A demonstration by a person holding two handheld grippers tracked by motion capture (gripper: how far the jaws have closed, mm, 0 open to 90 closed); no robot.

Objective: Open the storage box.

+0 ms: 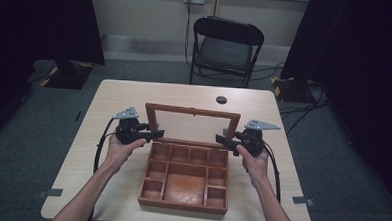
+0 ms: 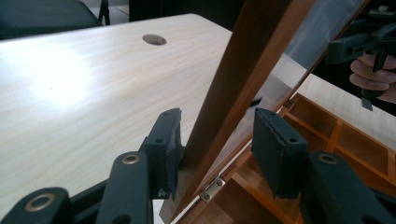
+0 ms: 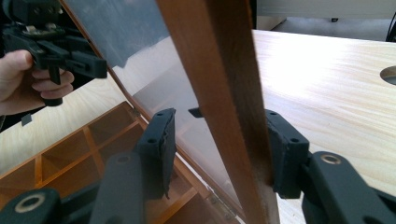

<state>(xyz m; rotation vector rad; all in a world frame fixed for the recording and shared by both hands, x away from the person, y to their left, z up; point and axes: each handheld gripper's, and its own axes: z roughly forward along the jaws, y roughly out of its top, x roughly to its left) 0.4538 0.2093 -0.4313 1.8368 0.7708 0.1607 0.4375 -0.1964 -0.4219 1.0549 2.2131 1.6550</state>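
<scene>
A brown wooden box (image 1: pixel 185 206) with several empty compartments lies on the table, its glass-paned lid (image 1: pixel 192 110) raised nearly upright at the far side. My left gripper (image 1: pixel 158 134) is at the lid's left post. In the left gripper view the jaws (image 2: pixel 217 114) straddle the post (image 2: pixel 252 56): the left pad touches the wood and the right pad stands off. My right gripper (image 1: pixel 222 138) is at the right post. There the jaws (image 3: pixel 220 113) straddle the wood (image 3: pixel 205 56), with the right pad against it and a gap at the left pad.
The light wood table (image 1: pixel 114 102) has a cable hole (image 1: pixel 221 99) behind the lid. A black folding chair (image 1: pixel 227 47) stands beyond the far edge. Dark curtains flank the room. The box's hinge (image 2: pixel 212 189) sits just below my left jaws.
</scene>
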